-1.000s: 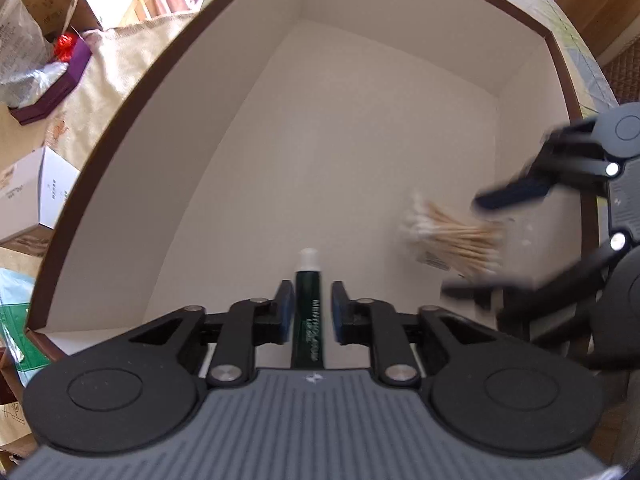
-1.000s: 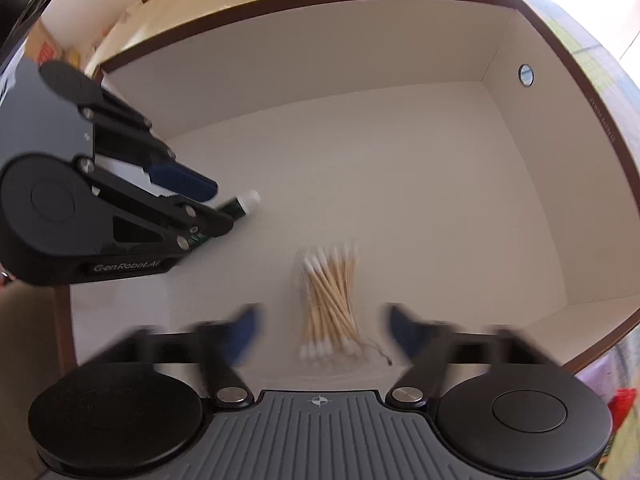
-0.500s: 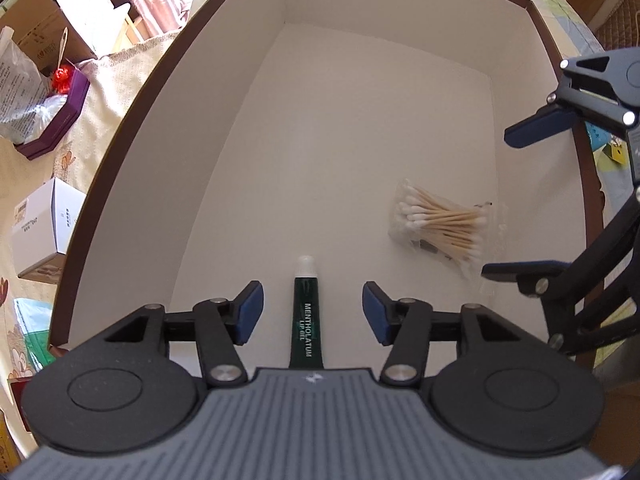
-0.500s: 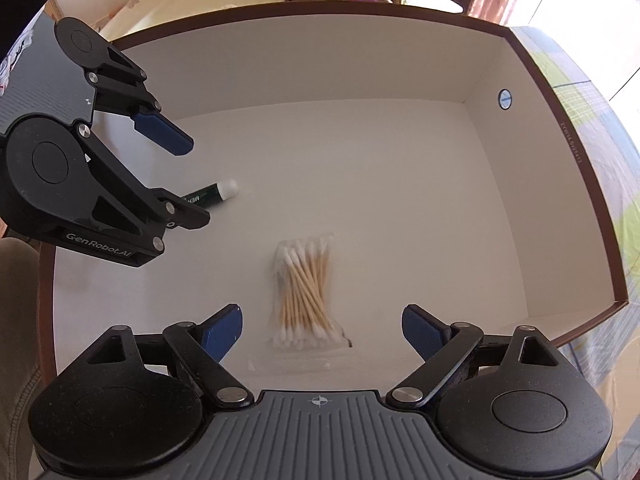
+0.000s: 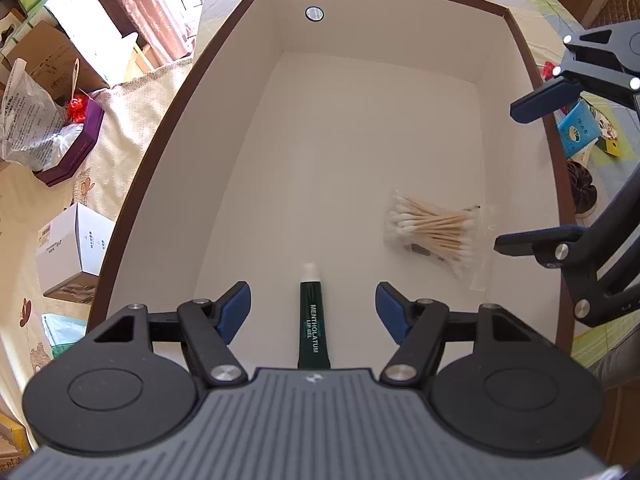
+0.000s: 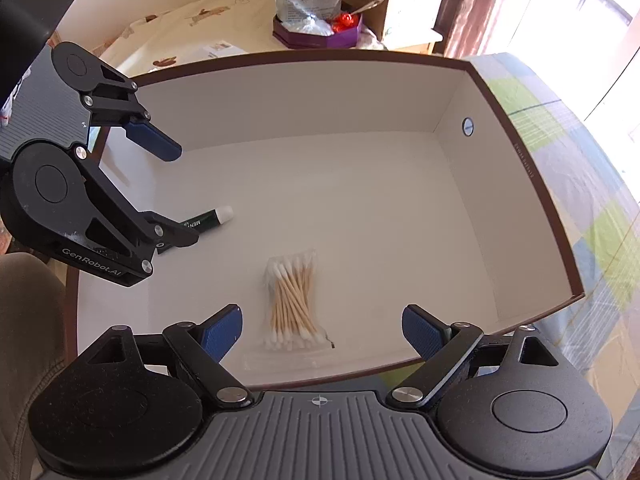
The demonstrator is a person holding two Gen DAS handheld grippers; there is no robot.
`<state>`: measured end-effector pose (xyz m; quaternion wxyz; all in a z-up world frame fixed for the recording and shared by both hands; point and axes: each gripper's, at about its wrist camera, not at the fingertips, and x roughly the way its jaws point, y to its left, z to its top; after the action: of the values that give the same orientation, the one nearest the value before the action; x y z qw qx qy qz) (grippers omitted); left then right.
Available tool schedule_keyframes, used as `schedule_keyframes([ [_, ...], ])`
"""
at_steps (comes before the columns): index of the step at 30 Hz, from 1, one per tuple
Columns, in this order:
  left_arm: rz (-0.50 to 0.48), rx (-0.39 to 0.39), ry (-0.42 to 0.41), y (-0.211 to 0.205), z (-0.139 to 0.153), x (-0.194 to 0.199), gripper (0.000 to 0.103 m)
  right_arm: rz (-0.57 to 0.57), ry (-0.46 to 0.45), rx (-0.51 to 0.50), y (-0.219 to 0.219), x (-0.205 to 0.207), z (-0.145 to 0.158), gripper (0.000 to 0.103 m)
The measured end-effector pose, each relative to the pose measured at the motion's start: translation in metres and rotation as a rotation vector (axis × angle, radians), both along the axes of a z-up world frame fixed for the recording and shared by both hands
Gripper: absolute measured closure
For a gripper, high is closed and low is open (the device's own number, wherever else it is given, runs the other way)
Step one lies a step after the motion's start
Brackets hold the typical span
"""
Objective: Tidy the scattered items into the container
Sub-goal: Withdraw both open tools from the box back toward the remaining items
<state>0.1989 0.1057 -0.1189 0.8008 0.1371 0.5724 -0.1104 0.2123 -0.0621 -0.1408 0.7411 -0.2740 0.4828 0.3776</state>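
A purple tray (image 5: 76, 152) holding a crinkled clear plastic bag (image 5: 28, 120) and a red ornament (image 5: 78, 106) sits on a cream patterned cloth (image 5: 40, 200) at left. Nearer lies a white carton (image 5: 76, 248). Cardboard boxes (image 5: 52, 56) stand by reddish curtains (image 5: 160, 8) at far left. A checked green-and-blue cloth (image 6: 592, 216) covers the tabletop at right.
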Motion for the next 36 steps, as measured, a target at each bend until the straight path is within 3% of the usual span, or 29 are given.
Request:
schedule_keyframes([
  [6, -0.016, 0.010, -0.017, -0.002, 0.009, -0.007, 0.036, 0.002, -0.027, 0.012, 0.008, -0.009, -0.004, 0.011],
  [9, -0.018, 0.009, -0.029, -0.004, 0.016, -0.012, 0.035, -0.008, -0.037, 0.028, 0.022, -0.025, 0.019, 0.011],
  [27, -0.039, 0.007, -0.100, -0.028, 0.056, -0.050, 0.029, -0.079, -0.083, 0.124, -0.014, -0.069, 0.066, 0.011],
  [36, -0.047, -0.008, -0.132, -0.043, 0.072, -0.068, 0.025, -0.165, -0.090, 0.212, -0.048, -0.083, 0.088, 0.011],
])
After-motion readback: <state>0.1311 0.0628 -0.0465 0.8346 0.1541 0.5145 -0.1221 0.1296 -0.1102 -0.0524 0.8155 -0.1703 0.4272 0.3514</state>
